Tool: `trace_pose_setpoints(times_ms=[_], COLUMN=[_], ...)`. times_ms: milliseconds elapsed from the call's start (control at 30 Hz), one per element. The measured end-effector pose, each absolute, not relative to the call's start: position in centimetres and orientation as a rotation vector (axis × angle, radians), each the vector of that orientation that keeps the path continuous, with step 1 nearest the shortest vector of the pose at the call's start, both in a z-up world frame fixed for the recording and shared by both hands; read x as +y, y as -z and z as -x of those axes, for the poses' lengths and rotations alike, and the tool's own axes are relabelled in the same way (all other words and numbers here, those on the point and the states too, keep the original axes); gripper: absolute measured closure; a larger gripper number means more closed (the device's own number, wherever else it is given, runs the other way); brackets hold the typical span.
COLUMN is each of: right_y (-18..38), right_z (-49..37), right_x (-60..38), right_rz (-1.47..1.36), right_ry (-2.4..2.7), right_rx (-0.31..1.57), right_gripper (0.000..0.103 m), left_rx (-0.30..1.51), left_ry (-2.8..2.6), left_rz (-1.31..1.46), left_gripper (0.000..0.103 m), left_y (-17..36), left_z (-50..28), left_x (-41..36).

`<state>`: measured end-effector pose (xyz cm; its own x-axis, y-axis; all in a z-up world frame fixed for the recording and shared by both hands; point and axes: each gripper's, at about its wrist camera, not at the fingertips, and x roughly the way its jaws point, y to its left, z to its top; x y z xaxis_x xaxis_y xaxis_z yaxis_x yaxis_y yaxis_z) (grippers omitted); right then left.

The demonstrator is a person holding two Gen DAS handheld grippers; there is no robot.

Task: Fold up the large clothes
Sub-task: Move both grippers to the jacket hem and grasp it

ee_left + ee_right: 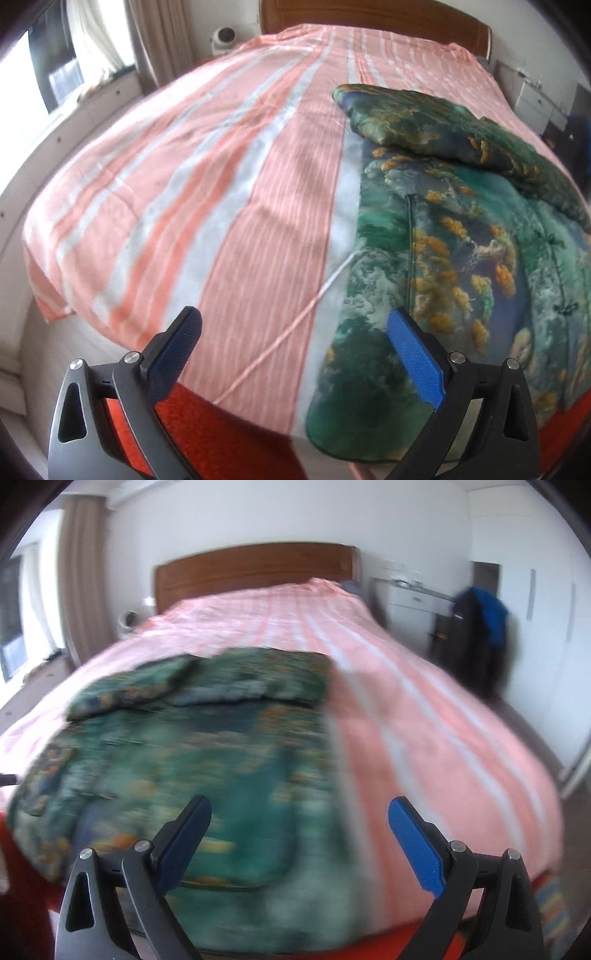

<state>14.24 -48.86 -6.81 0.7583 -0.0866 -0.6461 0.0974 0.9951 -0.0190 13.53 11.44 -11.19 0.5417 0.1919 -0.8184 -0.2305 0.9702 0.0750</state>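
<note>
A large green garment with orange and blue print lies flat on the pink striped bed, near the foot edge. One sleeve is folded across its top. It also shows blurred in the right wrist view. My left gripper is open and empty, above the foot of the bed, just left of the garment's left edge. My right gripper is open and empty, above the garment's lower right part.
The bed has a pink and white striped cover and a wooden headboard. A window and curtain are on the left. A white dresser and dark hanging clothes stand to the right of the bed.
</note>
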Motion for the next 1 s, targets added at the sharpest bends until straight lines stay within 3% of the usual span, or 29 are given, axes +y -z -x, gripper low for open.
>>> trace_pose_setpoints(times_ms=[533, 700, 867, 1000], right_y=[8.6, 8.5, 10.2, 11.9], right_z=[-14.3, -14.9, -16.7, -17.4], right_x=[-49.9, -51.5, -54.2, -54.1], right_rz=[-0.071, -0.086, -0.158, -0.229], right_ry=[0.101, 0.072, -0.072, -0.164], right_rx=[0.809, 0.852, 1.061, 1.131], right_gripper=[0.007, 0.007, 0.007, 0.008], left_rx=[0.949, 1.13, 1.197, 1.228], left_ry=[-0.275, -0.068, 0.061, 0.111], left_rz=[-0.069, 0.136, 0.251, 0.187], left_gripper=[0.002, 0.002, 0.003, 0.015], left_y=[11.2, 13.9, 15.0, 15.0], left_z=[-13.4, -14.2, -13.7, -12.9], left_x=[9.3, 10.2, 10.1, 8.2])
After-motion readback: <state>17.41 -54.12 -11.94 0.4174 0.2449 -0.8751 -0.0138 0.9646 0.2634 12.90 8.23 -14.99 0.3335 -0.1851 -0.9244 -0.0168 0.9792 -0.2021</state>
